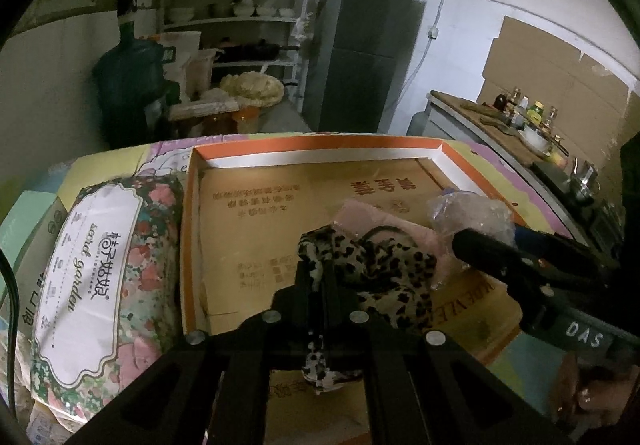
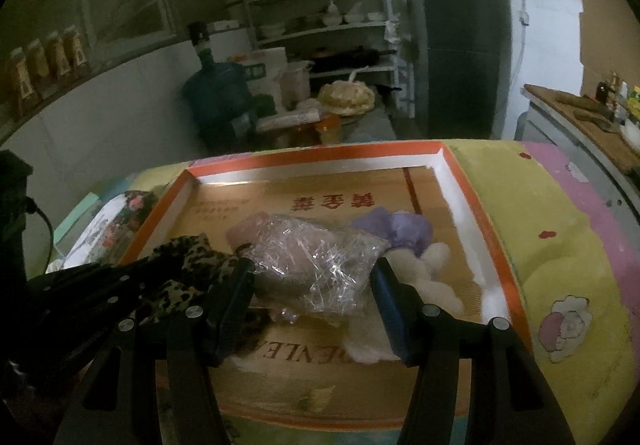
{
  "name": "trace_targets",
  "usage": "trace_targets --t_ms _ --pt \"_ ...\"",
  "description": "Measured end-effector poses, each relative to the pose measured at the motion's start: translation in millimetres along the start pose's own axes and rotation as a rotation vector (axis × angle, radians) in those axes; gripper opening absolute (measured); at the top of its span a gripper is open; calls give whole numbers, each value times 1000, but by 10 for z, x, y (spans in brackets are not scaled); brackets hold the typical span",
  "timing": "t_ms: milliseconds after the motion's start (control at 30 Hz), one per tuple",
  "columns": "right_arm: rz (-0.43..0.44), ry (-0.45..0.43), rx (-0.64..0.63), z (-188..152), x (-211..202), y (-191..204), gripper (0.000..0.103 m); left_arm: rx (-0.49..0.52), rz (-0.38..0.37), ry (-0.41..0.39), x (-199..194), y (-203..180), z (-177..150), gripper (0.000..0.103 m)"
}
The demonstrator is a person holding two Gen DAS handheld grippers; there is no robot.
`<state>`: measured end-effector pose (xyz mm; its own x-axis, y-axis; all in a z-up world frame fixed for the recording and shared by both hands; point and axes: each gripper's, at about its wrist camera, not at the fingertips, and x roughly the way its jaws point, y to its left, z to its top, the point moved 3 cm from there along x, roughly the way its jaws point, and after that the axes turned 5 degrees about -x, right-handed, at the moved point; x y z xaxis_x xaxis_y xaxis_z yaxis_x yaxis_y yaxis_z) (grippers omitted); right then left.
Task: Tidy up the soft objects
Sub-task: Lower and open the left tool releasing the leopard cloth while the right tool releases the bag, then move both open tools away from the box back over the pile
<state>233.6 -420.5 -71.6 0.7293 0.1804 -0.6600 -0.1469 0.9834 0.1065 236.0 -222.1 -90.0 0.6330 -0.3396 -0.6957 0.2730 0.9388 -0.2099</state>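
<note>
**Operator:** While my left hand-held gripper (image 1: 318, 285) is pressed together on the leopard-print fabric piece (image 1: 384, 265), pinching a fold that trails down between its fingers, my right hand-held gripper (image 2: 312, 285) is spread wide on either side of the crinkly clear plastic bag of pale pink soft stuff (image 2: 308, 257). Both items sit inside the shallow orange-rimmed cardboard tray (image 2: 456, 181) on the cartoon-print cloth-covered surface (image 2: 532, 205).

**Spotter:** Are the right fingers touching the bag yet?

**Operator:** I think they're beside it, not squeezing; I can't be sure of contact. I'd close slowly across the bag's middle, because that film looks slippery and will likely bulge out if I bite only an edge.

**Spotter:** Anything close by to avoid?

**Operator:** A lilac plush lump (image 2: 396, 229) and some white fluffy balls (image 2: 428, 269) lie just beside the right finger, so I'd keep that finger from snagging them. On the left, the flowered tissue pack (image 1: 104, 277) sits outside the tray. I'd lift the leopard fabric straight up so it doesn't drag the flat pink cloth (image 1: 380, 221) beneath it.
</note>
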Motion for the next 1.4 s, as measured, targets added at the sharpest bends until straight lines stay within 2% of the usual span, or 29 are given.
trace_targets --t_ms 67,233,467,533,733,967,1300,1367,1400 --pt "3 5 -1 -7 19 -2 61 -7 9 4 6 7 5 9" --pt "6 11 -8 -5 43 12 62 -13 4 -4 -16 7 19 32" --pt "12 8 -8 -13 49 39 65 -4 -2 -43 -111 -32 29 53" --pt "18 5 -7 -13 50 49 67 -7 3 -63 -158 -26 45 66" --pt "34 -13 4 -4 14 43 74 -38 -2 -97 -288 4 91 70" --pt "45 -54 25 13 -84 25 75 -47 -3 -132 -441 23 124 70" --pt "38 -106 43 49 -276 50 75 -41 9 -222 -809 50 145 70" --pt "36 -117 48 59 -334 74 75 -38 11 -238 -893 64 143 73" --pt "35 -124 51 66 -371 93 75 -37 10 -244 -926 70 141 79"
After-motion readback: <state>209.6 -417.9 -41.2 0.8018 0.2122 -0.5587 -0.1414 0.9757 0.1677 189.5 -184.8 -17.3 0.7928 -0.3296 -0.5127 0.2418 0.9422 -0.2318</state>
